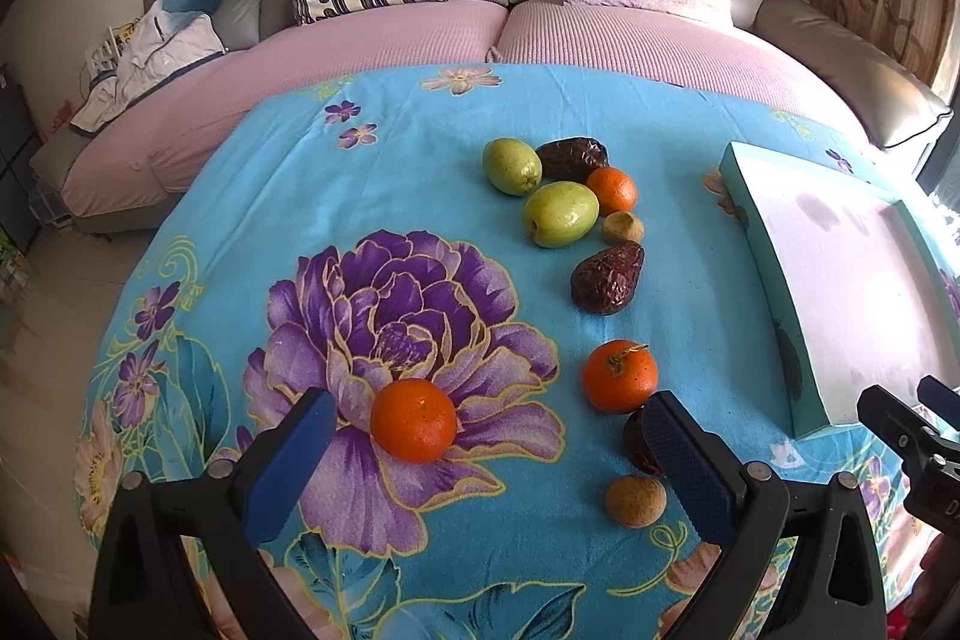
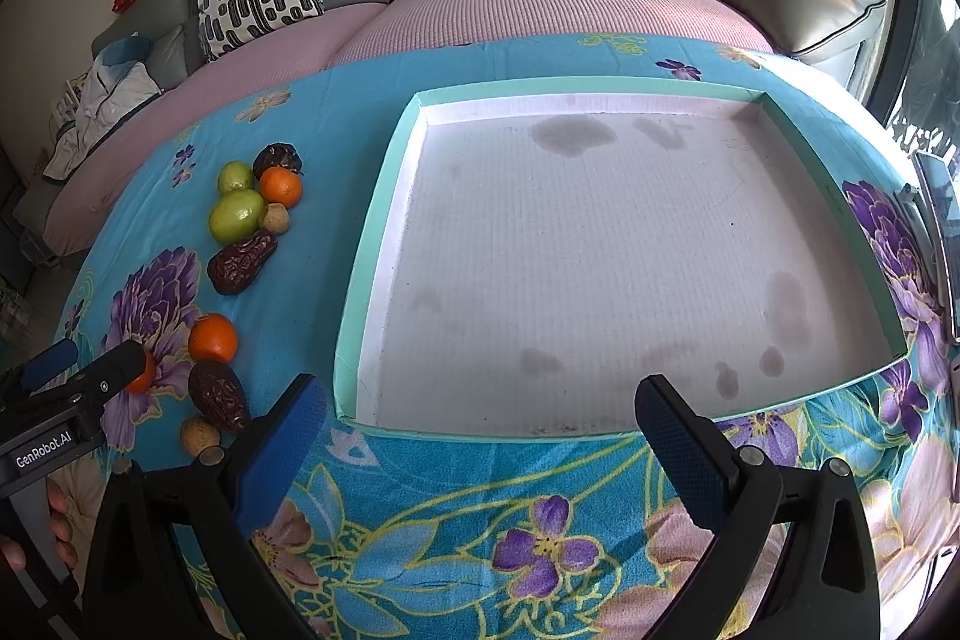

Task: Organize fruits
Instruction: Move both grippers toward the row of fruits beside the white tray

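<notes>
**Orange sits between the left claw's open fingers**

The left claw (image 1: 489, 451) is spread wide and empty, with the nearest orange (image 1: 413, 419) on the surface just ahead, slightly left of centre. The right claw (image 2: 480, 427), also open and empty, faces the empty tray (image 2: 384, 220), farther from the fruit.

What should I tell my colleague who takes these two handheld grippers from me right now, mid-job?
Left gripper: open, empty, fingers either side of the nearest orange without touching it.
Right gripper: open, empty, at the near edge of the tray.
Fruit: all on the flowered cloth left of the tray: three oranges, two green fruits, three dark dates, two small brown fruits.
Done: nothing; the tray holds no fruit.
Left: move and sort every piece.
</notes>
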Demonstrator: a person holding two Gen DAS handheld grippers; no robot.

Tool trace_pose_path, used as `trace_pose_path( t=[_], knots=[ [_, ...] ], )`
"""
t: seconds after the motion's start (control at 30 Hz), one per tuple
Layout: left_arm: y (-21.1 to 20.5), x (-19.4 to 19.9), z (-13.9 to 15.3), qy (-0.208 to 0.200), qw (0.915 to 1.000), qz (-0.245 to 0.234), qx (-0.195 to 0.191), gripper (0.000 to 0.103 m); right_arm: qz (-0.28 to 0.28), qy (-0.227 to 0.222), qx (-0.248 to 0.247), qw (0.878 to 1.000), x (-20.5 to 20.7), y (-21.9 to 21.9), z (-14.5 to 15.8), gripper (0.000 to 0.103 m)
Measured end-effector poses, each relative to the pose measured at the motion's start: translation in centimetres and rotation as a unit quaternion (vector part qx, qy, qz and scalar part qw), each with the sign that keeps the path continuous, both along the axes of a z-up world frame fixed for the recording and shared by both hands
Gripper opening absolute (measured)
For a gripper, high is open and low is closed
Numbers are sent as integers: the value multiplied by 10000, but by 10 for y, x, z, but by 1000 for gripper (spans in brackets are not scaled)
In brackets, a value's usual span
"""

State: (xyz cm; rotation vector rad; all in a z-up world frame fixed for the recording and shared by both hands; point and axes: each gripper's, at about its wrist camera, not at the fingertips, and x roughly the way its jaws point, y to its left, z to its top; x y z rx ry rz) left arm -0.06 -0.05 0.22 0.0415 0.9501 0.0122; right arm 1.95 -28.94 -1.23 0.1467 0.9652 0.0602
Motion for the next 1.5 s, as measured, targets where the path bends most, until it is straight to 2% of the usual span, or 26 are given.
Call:
trace_pose_path(
  t=[0.27,0.5,0.63,0.77,1.07,1.27,1.43,1.5],
  knots=[
    [0,-1,2,-138,9999,20,-33,103,7,-5,3,10000,0,0,1,103],
    [-3,-2,9,-420,9991,-54,-47,103,12,-78,-5,10000,-1,2,4,102],
    [-8,-2,8,-333,9992,-199,-61,103,6,-90,9,10000,-1,1,5,102],
    [-13,-3,8,-340,9989,-321,85,103,14,-93,13,10000,-1,0,5,102],
    [-10,-2,8,-256,9993,-262,119,103,48,-106,15,9999,-1,1,5,102],
    [0,-2,11,-305,9995,-2,70,103,140,-197,19,9997,-1,5,8,102],
    [28,-1,18,-420,9964,523,-511,103,570,-703,71,9959,-7,22,21,102],
    [35,-1,17,-393,9954,655,-581,103,868,-924,187,9918,-10,32,27,102]
  ],
)
